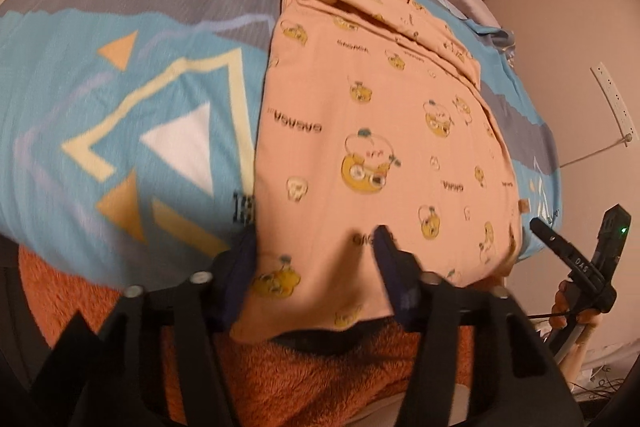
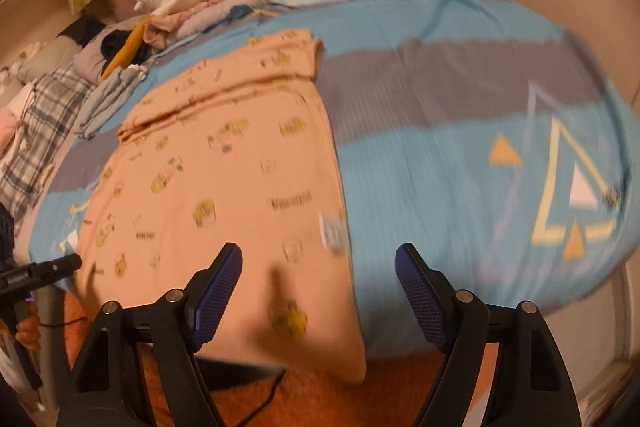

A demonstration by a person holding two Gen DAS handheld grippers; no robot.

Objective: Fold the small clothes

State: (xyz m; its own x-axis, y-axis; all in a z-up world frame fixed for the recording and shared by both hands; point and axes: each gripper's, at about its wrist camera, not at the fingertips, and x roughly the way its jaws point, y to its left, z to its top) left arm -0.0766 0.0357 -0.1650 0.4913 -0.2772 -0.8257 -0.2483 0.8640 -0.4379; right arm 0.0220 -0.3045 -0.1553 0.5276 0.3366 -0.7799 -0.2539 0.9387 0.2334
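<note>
With the peach garment [image 1: 372,131] spread flat on the bed [image 1: 120,131], both grippers (left [image 1: 316,267], right [image 2: 318,291]) wait open-jawed near its hem, seemingly ready to pinch it.

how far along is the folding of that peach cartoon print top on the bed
Early to midway. Done: the peach cartoon-print garment lies flat on the blue and grey patterned bedspread, with its far part already folded over. In hand: nothing; the left gripper straddles the near hem, open, and the right gripper is open above its near edge. Left: the remaining folds.
</note>
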